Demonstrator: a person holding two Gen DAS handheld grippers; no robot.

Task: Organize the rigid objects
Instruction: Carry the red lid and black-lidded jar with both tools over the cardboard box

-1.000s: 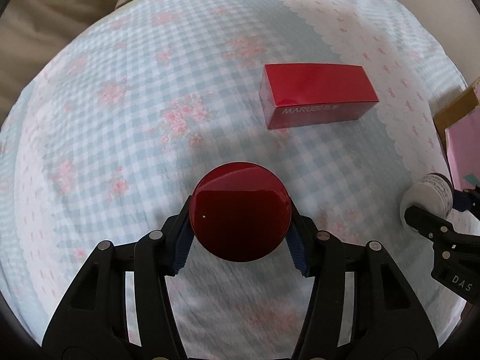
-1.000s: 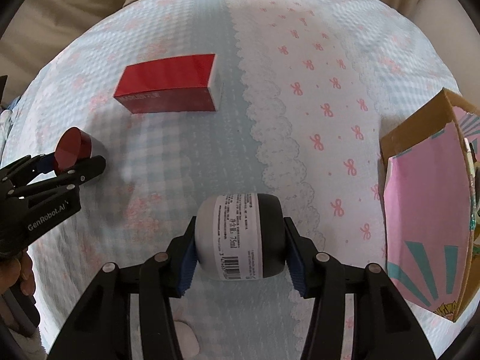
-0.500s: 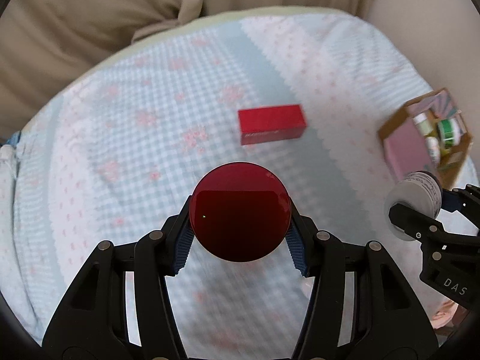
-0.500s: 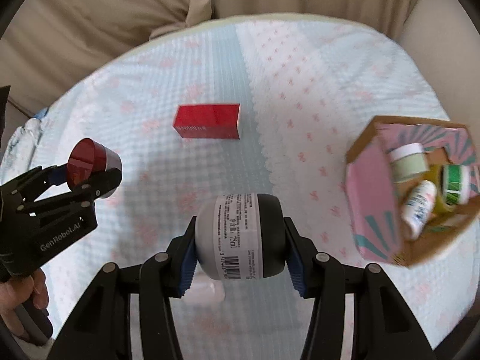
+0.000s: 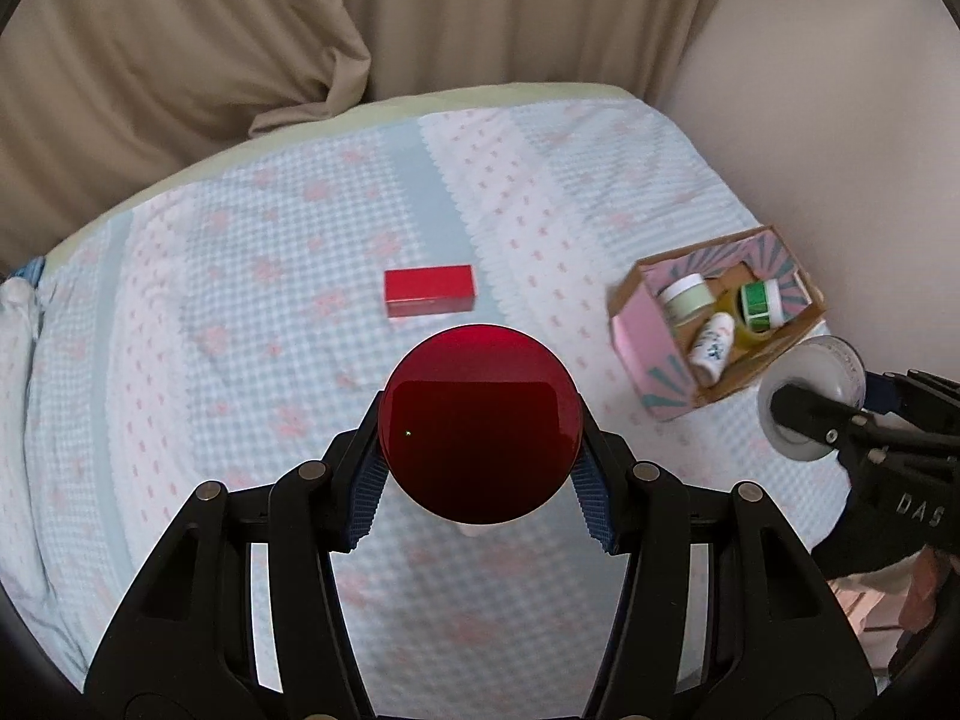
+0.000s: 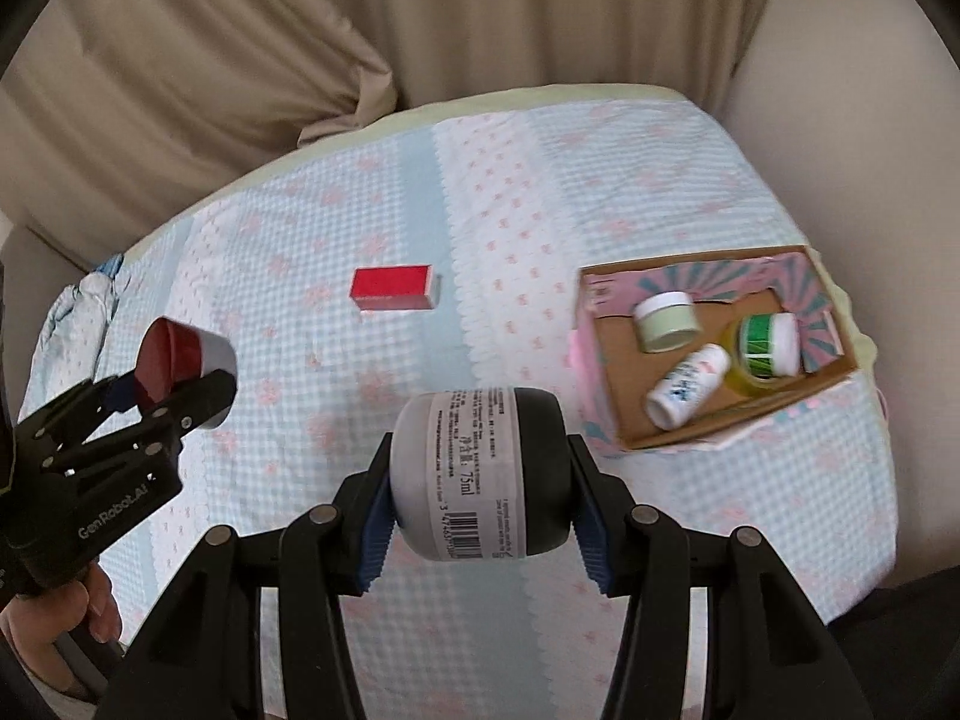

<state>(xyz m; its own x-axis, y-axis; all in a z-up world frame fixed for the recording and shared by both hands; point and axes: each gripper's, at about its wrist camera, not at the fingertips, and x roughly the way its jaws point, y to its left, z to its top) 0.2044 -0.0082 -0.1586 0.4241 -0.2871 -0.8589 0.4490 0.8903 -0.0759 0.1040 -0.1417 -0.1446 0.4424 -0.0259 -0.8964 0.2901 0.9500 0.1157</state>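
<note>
We carry two jars above the bed: our left gripper point(image 5: 480, 468) pinches the red-lidded jar point(image 5: 480, 423), our right gripper point(image 6: 480, 498) the grey jar point(image 6: 477, 474). Next, we judge, each must be lowered into the cardboard box point(image 6: 678, 438), avoiding the containers inside.

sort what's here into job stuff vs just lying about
Job:
round red-lidded jar in left hand-held gripper
grey-and-black labelled jar in right hand-held gripper
red rectangular box
pink cardboard box

Lying about:
beige curtain
checked bedsheet
</note>
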